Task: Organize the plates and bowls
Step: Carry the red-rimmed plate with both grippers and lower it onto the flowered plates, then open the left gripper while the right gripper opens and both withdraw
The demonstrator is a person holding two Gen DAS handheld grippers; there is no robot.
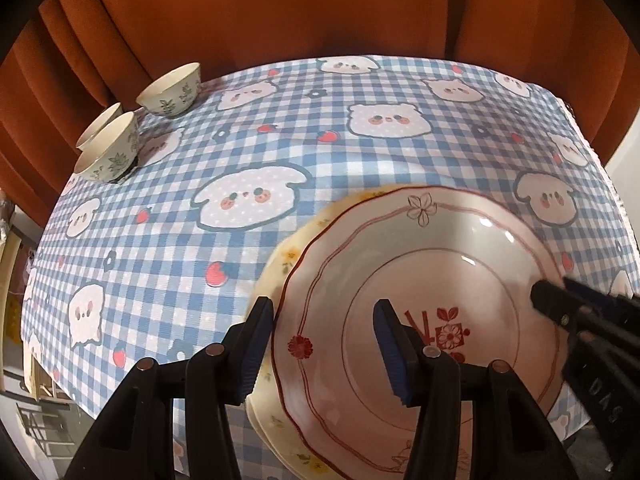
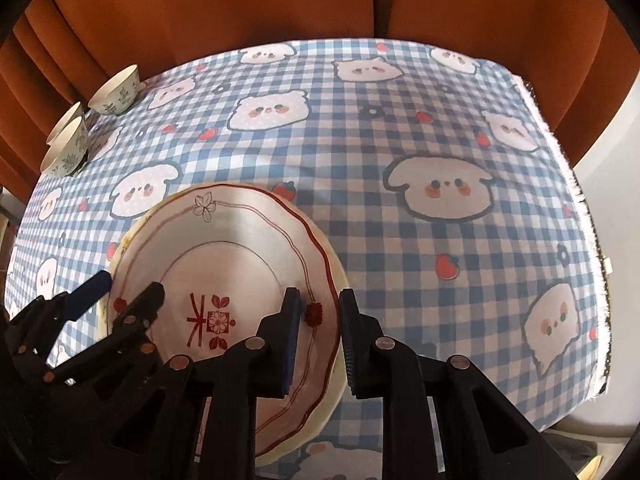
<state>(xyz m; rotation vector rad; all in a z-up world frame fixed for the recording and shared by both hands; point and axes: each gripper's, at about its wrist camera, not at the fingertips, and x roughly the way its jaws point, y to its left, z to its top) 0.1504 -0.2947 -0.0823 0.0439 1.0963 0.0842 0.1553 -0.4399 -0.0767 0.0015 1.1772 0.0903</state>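
Item: stack of two plates, a pink plate (image 1: 420, 280) with red scalloped rim lying on a yellow floral plate (image 1: 280, 256), set at the near edge of the tabletop (image 1: 280, 152). Principal risk, judged: the stack is held from two opposite sides, so an uneven lift could tilt it, letting the glazed pink plate slide off the yellow one; the right hand-held gripper (image 2: 320, 336) has its jaws drawn in close on the right-hand rim of the stack, yet whether the outer pad bears on both rims or only one cannot be told, and a pinch on one plate alone could drag it sideways. The left hand-held gripper (image 1: 324, 344) straddles the left-hand rim with jaws part open, one pad outside the yellow plate, one over the pink plate's well; no firm contact shows, so that side could drop if raised now. Surface: blue-and-white gingham cloth (image 2: 400, 160) with bear and strawberry print, loose and lightly creased, liable to shift under a dragged plate. Room: rust-orange curtain (image 1: 280, 8) behind. Smaller: three leaf-patterned bowls (image 1: 172, 88) grouped at the far left corner, well apart from the plates.
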